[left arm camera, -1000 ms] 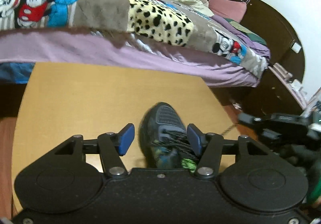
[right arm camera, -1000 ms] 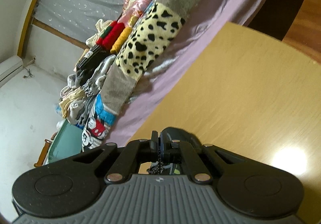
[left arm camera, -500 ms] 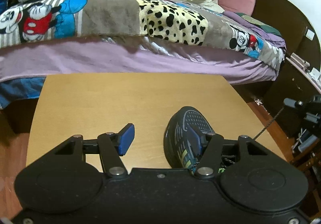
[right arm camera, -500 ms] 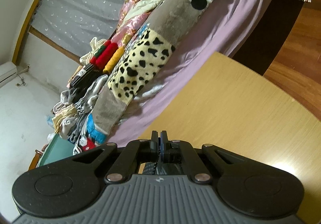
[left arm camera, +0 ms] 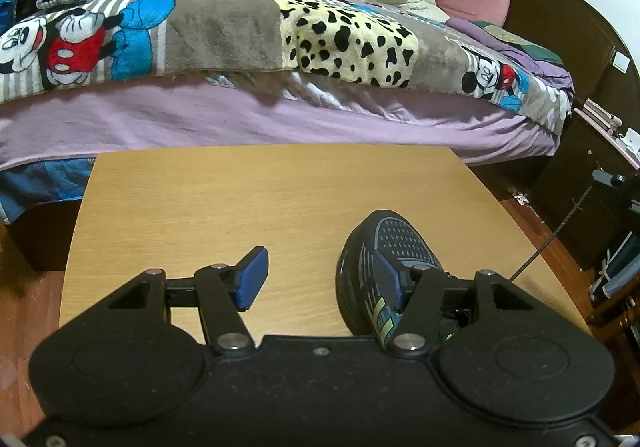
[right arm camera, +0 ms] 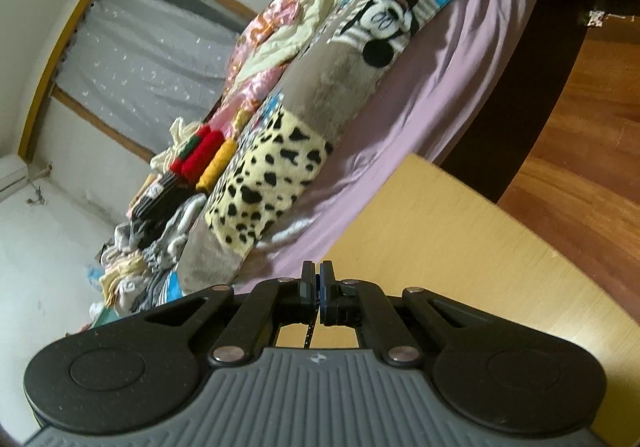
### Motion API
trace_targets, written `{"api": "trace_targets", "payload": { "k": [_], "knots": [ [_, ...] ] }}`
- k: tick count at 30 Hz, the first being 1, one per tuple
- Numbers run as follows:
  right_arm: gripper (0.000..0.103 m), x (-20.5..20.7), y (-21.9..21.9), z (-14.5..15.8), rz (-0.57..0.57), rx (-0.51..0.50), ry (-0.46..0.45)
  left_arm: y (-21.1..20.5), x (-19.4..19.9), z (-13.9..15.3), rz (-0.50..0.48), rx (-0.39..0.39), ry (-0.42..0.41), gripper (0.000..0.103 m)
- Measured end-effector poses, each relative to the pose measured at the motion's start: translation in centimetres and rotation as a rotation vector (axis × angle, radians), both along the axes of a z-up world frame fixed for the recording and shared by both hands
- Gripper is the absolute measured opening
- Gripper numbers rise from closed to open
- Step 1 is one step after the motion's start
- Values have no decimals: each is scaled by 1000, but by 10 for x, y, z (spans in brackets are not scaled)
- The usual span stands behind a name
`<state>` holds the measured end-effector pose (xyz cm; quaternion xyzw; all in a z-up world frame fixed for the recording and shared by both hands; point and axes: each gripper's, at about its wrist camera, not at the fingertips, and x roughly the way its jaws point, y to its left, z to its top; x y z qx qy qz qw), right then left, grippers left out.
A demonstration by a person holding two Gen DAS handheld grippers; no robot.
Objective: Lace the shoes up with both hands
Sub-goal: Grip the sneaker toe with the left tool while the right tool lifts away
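Shoe [left arm camera: 384, 267] on table [left arm camera: 248, 207], toe toward bed [left arm camera: 280, 115]. Left gripper [left arm camera: 322, 279] wide, right finger against shoe. Right gripper [right arm camera: 317, 289] pinching lace [right arm camera: 308, 333], taut. No legible writing.

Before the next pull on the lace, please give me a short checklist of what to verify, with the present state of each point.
1. Right gripper shut on the lace: ok.
2. Lace taut from the shoe toward the right: ok.
3. Left gripper steadying the shoe: not ok, it is open and the shoe lies by one finger only.
4. Shoe resting on the table: ok.
5. Which eyelet the lace passes through: cannot tell, hidden behind the finger.
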<state>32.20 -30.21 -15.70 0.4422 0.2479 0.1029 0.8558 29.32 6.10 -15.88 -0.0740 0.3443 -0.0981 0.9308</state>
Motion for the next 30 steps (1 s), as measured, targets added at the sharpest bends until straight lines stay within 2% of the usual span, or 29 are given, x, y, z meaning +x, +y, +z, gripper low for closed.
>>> {"api": "trace_targets", "payload": {
  "k": [21,30],
  "knots": [
    [4,-20,-86,-1,-319,15,-29,-6,0,-2,-24,18,5,57],
    [4,-24,-100,-1,-381,-15,-35,-9,-4,2,-92,19,0,57]
  ]
}}
